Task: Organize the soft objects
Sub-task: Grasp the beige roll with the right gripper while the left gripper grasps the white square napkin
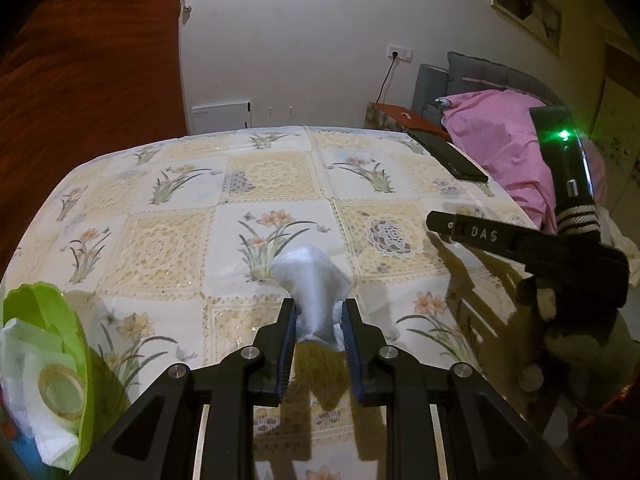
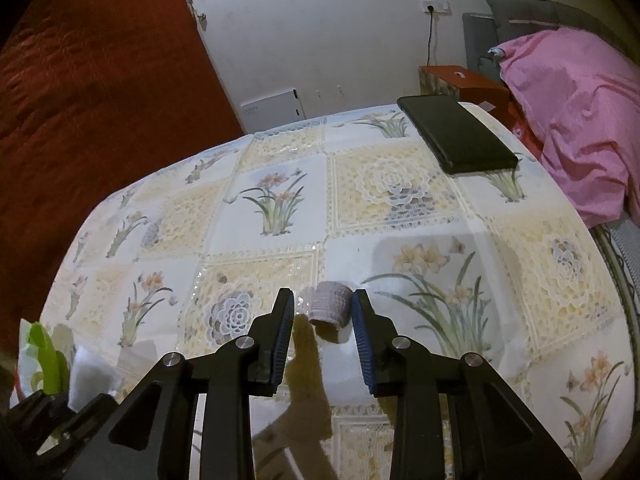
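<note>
Left gripper (image 1: 319, 312) clamped on white cloth (image 1: 312, 284) above table (image 1: 180, 216). Right gripper (image 2: 323, 308) jaws apart around grey roll (image 2: 330, 307).

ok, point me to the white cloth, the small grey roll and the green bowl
white cloth (image 1: 310, 276): left wrist view, on the bunched upper part above the pads.
grey roll (image 2: 330, 304): right wrist view, on its knit side, between the open fingers.
green bowl (image 1: 60, 312): left wrist view, on the inner wall near the rim.

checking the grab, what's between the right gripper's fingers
In the right wrist view, a small grey knitted roll sits on the tablecloth between the open right gripper fingers, not yet pinched.
</note>
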